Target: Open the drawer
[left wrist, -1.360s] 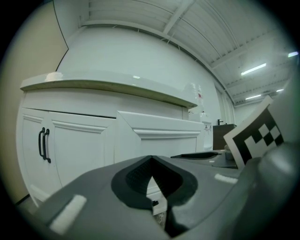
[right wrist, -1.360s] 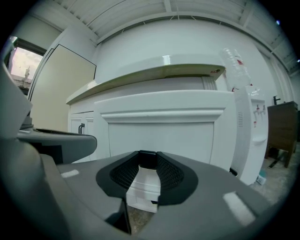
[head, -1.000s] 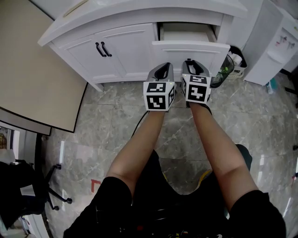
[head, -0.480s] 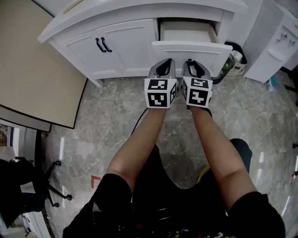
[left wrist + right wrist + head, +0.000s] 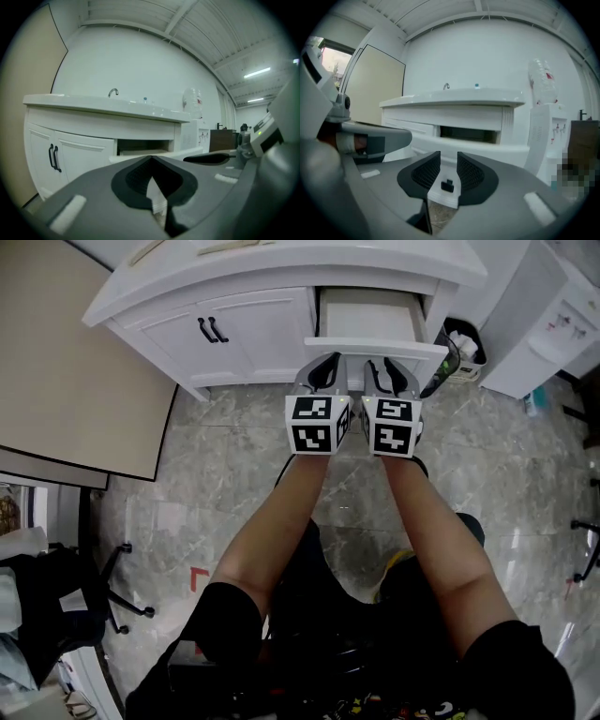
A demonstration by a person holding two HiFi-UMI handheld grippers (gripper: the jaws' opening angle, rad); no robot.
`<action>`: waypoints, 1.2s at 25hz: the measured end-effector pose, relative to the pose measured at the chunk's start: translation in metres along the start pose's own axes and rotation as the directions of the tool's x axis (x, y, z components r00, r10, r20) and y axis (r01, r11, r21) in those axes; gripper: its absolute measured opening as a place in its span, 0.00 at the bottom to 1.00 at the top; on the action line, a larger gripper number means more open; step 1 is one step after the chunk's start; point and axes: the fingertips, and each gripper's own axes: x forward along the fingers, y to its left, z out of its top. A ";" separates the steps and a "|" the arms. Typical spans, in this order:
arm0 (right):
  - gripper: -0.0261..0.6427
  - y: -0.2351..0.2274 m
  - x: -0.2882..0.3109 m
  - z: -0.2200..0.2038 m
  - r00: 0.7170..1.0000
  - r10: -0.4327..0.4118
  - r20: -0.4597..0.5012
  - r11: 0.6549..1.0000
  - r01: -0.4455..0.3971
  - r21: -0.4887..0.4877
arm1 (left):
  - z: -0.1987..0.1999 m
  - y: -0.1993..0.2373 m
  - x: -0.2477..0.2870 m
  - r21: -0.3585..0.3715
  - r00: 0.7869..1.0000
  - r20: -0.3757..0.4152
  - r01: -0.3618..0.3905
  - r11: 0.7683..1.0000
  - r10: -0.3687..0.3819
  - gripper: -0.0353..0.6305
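Head view: nearest, above the marble floor, both tools are held low before the white cabinet. The left tongs are pinched together on nothing, apparently just riding alongside. The right tongs stand apart, lined up on the small dark knob, probably to pull. Beyond them the drawer juts partway out, with the cabinet doors to its left closed.

Pulled-out drawer over floor, bin close at its right, free floor leftward
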 end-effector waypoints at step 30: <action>0.07 0.000 -0.182 0.423 0.992 -0.013 0.129 1.000 0.014 -0.005 | 0.416 -0.040 -0.121 0.042 0.999 0.035 0.017 0.999 -0.018 0.05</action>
